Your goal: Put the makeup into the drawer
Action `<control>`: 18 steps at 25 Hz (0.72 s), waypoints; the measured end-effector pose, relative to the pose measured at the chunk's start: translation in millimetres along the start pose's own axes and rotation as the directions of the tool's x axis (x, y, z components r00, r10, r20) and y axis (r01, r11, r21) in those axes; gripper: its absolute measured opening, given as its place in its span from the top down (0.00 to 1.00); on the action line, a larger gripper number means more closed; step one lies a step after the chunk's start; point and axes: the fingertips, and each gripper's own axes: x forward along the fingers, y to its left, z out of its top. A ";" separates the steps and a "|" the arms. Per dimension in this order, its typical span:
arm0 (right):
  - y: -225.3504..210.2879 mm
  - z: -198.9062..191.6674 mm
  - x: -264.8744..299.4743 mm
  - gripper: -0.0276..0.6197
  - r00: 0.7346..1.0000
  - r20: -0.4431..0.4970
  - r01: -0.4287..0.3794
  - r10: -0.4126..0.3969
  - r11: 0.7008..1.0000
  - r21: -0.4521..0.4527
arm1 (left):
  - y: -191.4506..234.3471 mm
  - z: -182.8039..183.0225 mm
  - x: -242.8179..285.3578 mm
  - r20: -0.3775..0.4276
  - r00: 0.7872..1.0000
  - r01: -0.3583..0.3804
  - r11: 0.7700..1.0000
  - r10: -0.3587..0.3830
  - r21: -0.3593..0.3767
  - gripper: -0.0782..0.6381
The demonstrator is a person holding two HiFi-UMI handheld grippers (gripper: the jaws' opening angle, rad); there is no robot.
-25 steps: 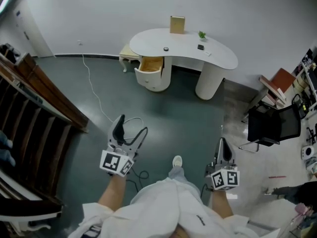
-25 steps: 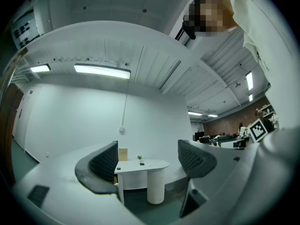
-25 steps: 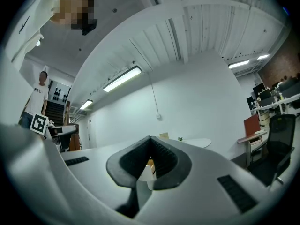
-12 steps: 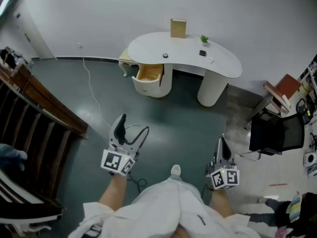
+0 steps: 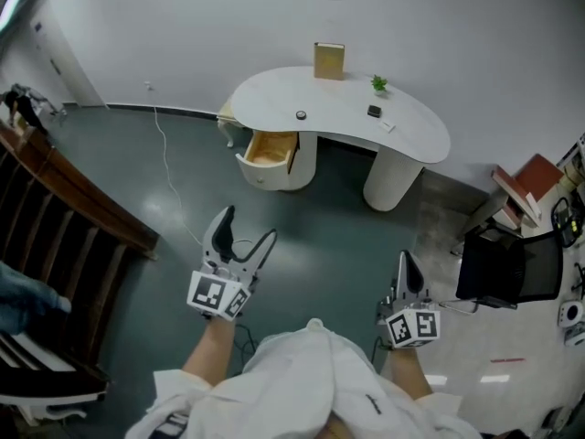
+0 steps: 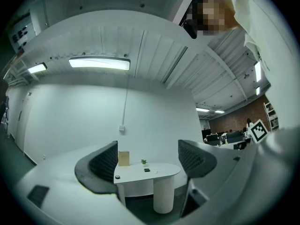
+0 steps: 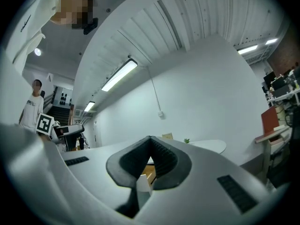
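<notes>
A white curved desk [image 5: 416,140] stands against the far wall, with its wooden drawer [image 5: 270,150] pulled open at the left pedestal. On the top lie a small round black item [image 5: 301,114], a small black case [image 5: 374,111] and a thin white piece [image 5: 388,126]. My left gripper [image 5: 244,234] is open and empty, far short of the desk. The left gripper view frames the desk [image 6: 161,171] between the open jaws of the left gripper [image 6: 147,158]. My right gripper [image 5: 406,268] is shut with nothing in it. In the right gripper view the right gripper [image 7: 150,144] hides most of the drawer [image 7: 148,173].
A tan box [image 5: 329,60] and a small plant [image 5: 379,84] stand at the desk's back edge. A wooden stair railing [image 5: 73,199] runs along the left. A cable [image 5: 169,167] trails over the floor. A black chair [image 5: 507,263] and a book shelf [image 5: 526,186] are at the right.
The desk has drawn nearer and lower in the head view as the person walks toward it. Both grippers keep the same pose and state.
</notes>
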 end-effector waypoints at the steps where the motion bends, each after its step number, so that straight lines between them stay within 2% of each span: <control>1: -4.2 1.0 8.0 0.93 1.000 0.001 -0.010 0.010 1.000 -0.001 | 0.8 -1.4 7.8 0.002 1.000 -0.004 1.000 0.004 0.000 0.35; 6: -25.3 2.4 35.9 0.93 1.000 0.007 -0.022 0.021 1.000 0.008 | 2.4 -10.8 36.4 -0.008 1.000 -0.011 1.000 0.011 -0.008 0.35; 11: -40.1 -13.1 55.7 0.93 1.000 -0.013 -0.012 0.013 0.999 0.030 | 10.3 -25.4 61.8 -0.026 1.000 -0.008 1.000 0.007 -0.019 0.35; 18: -55.6 -21.9 107.7 0.93 1.000 -0.019 0.005 -0.005 1.000 0.022 | 43.0 -42.1 119.2 -0.022 1.000 0.015 0.999 -0.016 -0.029 0.35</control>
